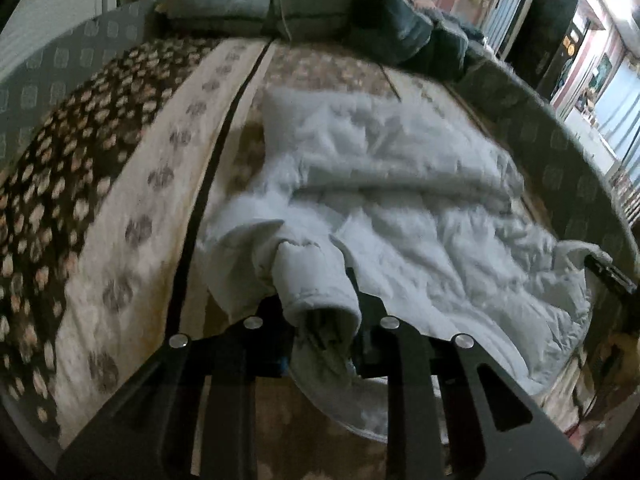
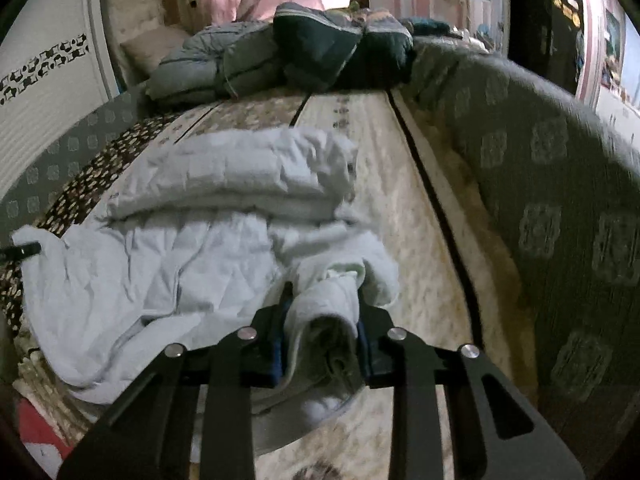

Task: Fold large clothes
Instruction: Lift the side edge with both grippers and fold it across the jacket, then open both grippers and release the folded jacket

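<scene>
One white quilted jacket (image 1: 400, 184) lies crumpled and puffy on the bed (image 1: 132, 200), whose cover carries paw prints, pale stripes and a dark spotted band. Two hand-held grippers hold it at its near edge: the left hand-held gripper (image 1: 320, 312) is clamped on a rolled bunch of the fabric at the near left, and the right hand-held gripper (image 2: 324, 320) pinches a similar bunched fold at the near right. Both point forward, low over the bed. At the far end sit two folded padded garments, one grey (image 2: 216, 64) and one dark green (image 2: 320, 52).
</scene>
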`<state>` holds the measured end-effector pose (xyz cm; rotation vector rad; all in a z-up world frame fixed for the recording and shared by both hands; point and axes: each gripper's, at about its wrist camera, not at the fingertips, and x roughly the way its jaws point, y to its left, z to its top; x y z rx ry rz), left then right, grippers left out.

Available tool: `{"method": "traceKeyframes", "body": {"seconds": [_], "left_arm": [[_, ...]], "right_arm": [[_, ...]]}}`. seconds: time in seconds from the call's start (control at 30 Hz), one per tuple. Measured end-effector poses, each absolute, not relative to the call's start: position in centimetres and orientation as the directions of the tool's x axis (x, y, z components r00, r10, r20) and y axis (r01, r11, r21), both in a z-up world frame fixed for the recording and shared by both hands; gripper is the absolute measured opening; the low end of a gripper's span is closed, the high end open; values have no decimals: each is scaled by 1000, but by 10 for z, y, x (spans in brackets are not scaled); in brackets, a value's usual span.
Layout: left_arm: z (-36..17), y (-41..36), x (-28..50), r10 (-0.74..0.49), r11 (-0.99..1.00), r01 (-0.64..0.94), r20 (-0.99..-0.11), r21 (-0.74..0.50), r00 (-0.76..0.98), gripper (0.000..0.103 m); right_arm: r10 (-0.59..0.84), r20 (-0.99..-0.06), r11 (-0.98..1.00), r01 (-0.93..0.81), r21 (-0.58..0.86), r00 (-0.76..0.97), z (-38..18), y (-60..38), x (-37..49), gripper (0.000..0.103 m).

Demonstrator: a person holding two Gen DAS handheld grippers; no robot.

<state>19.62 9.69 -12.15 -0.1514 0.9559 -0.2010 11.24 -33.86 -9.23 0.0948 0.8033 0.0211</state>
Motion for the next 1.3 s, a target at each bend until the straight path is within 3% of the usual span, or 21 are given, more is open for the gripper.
{"method": "traceKeyframes", "body": {"seconds": [0.4, 0.7, 0.87, 0.93, 1.17, 1.3], "left_arm": [[-54, 55, 295, -275, 955, 83, -740, -286, 614, 19], [-15, 68, 379, -195, 969, 9, -739, -248, 644, 19], [-34, 98, 424, -203, 947, -75, -760, -313, 617, 19], [-53, 101, 446, -184, 948, -99, -777, -301, 602, 19], [-138, 88, 511, -128, 958, -159, -854, -238, 505, 20], [-156, 78, 524, -114, 965, -151, -863, -214, 491, 26]], "right_arm": [[74, -696, 992, 16, 122, 714, -43, -349, 196, 27], [46, -716, 986, 83, 144, 697, -15, -382, 286, 25], [58, -708, 973, 117, 197, 704, -9, -393, 339, 18], [56, -720, 976, 115, 186, 692, -16, -390, 361, 8], [33, -771, 982, 124, 145, 636, -81, -390, 414, 8], [54, -727, 983, 93, 160, 684, -85, -396, 415, 12]]}}
